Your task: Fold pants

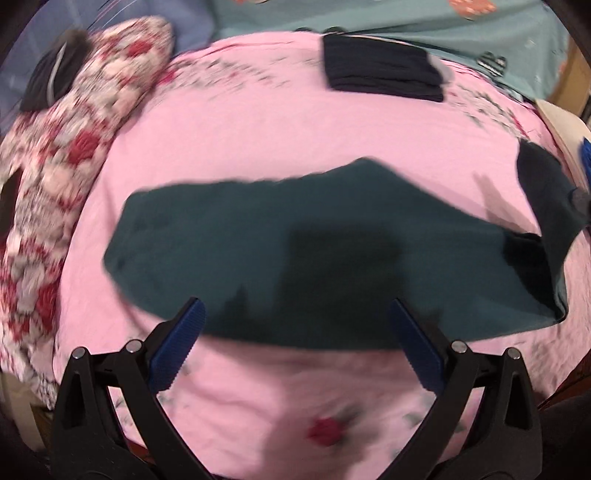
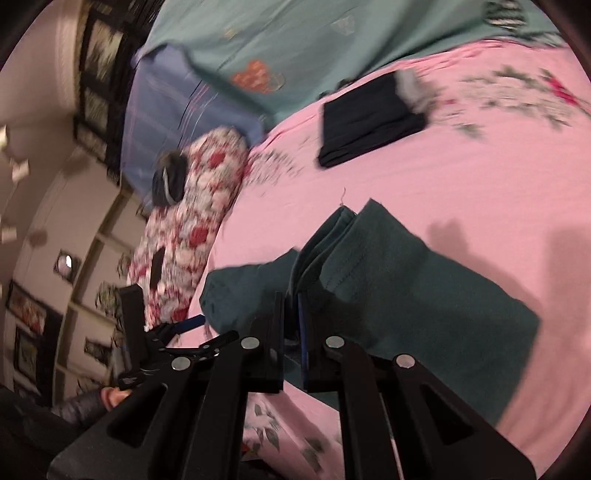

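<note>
Dark green pants point(image 1: 295, 254) lie stretched across the pink bedsheet point(image 1: 258, 140). My left gripper point(image 1: 295, 317) is open and empty, its blue pads just above the pants' near edge. In the right wrist view my right gripper point(image 2: 291, 306) is shut on an end of the pants point(image 2: 388, 280) and holds the bunched folds lifted above the sheet point(image 2: 461, 166). That lifted end shows at the right edge of the left wrist view point(image 1: 546, 199). The left gripper also shows at the left of the right wrist view point(image 2: 184, 325).
A folded dark garment point(image 1: 384, 70) lies at the far side of the bed, also in the right wrist view point(image 2: 369, 122). A red floral pillow point(image 1: 74, 140) with a dark object point(image 1: 55, 77) on it lies at left. A teal blanket point(image 1: 406, 18) lies beyond.
</note>
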`<state>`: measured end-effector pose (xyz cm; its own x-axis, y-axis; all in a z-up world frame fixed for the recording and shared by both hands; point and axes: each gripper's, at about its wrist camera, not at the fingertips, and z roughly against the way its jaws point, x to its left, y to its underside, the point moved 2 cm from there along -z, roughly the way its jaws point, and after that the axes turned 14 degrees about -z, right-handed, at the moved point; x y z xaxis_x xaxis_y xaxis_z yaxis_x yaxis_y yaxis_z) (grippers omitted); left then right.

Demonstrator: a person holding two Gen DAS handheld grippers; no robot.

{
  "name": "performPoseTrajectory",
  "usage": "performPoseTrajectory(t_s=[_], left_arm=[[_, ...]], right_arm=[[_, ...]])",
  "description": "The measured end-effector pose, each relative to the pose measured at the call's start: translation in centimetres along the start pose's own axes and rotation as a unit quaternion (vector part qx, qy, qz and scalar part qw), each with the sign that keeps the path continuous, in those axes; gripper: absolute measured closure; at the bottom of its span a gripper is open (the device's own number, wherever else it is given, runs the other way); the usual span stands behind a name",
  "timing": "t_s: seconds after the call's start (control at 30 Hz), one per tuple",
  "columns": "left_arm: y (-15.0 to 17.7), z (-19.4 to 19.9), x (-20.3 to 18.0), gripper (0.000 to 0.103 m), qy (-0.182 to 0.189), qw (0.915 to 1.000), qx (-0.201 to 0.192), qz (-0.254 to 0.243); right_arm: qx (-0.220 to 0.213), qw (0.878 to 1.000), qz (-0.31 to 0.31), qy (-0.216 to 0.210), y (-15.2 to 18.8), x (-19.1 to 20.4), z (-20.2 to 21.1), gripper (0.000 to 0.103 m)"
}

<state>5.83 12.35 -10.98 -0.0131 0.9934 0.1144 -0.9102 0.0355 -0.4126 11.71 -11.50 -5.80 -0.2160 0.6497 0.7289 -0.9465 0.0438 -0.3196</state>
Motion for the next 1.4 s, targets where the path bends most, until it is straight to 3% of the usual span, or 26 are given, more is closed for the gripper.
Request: performPoseTrajectory(t_s=[0.1,0.2,0.27,0.37,0.4,0.47,0.57,0.8,0.93,1.0,1.07,1.1,1.27,1.4], left_arm=[[2.1,-0.4,2.3,0.002,0.006,0.9996,0.011,0.027],[2.8,-0.8,3.3,0.002,0.016,0.9994,0.010,0.029],[3.0,-0.8,3.8,0.002,0.019,0.9996,0.003,0.023],[2.8,-1.2,4.1,0.002,0.028,0.9994,-0.006,0.019],[2.6,-1.4,4.1,0.002,0.033,0.9992,-0.010,0.019],[1.8,-1.5,3.7,0.002,0.045,0.9985,-0.023,0.019],[0.7,-2.0,2.7,0.002,0.056,0.9978,-0.032,0.014],[1.3,-2.6,2.2,0.002,0.062,0.9976,-0.020,0.025],[2.6,-2.4,3.6,0.002,0.055,0.9973,-0.013,0.048],[3.2,-2.3,4.4,0.002,0.049,0.9969,-0.009,0.060],[3.7,-2.1,5.1,0.002,0.043,0.9966,-0.008,0.070],[3.9,-2.0,5.4,0.002,0.040,0.9963,-0.008,0.075],[4.3,-1.7,6.1,0.002,0.032,0.9962,-0.009,0.081],[4.6,-1.6,6.1,0.002,0.029,0.9962,-0.007,0.082]], right_arm=[[0.062,0.996,0.030,0.048,3.0,0.4,-7.4,0.097],[0.104,0.988,0.054,0.103,5.5,-0.5,-11.8,0.093],[0.106,0.989,0.043,0.092,5.3,-0.3,-11.4,0.089],[0.088,0.994,0.009,0.064,4.5,-0.1,-8.8,0.065],[0.072,0.996,0.003,0.061,4.3,0.0,-7.6,0.063],[0.046,0.996,-0.003,0.075,3.9,-0.4,-5.3,0.063],[0.040,0.993,0.022,0.110,3.9,-0.2,-4.3,0.063],[0.091,0.973,0.167,0.130,6.4,2.8,-9.2,0.064],[0.116,0.952,0.230,0.168,7.7,2.8,-13.2,0.064],[0.111,0.944,0.252,0.179,8.1,2.7,-14.0,0.068],[0.107,0.943,0.251,0.188,8.1,2.4,-13.6,0.091],[0.110,0.947,0.239,0.183,7.6,2.2,-13.4,0.096],[0.079,0.949,0.256,0.167,7.9,4.1,-10.7,0.096],[0.107,0.937,0.290,0.163,9.7,4.6,-11.0,0.096]])
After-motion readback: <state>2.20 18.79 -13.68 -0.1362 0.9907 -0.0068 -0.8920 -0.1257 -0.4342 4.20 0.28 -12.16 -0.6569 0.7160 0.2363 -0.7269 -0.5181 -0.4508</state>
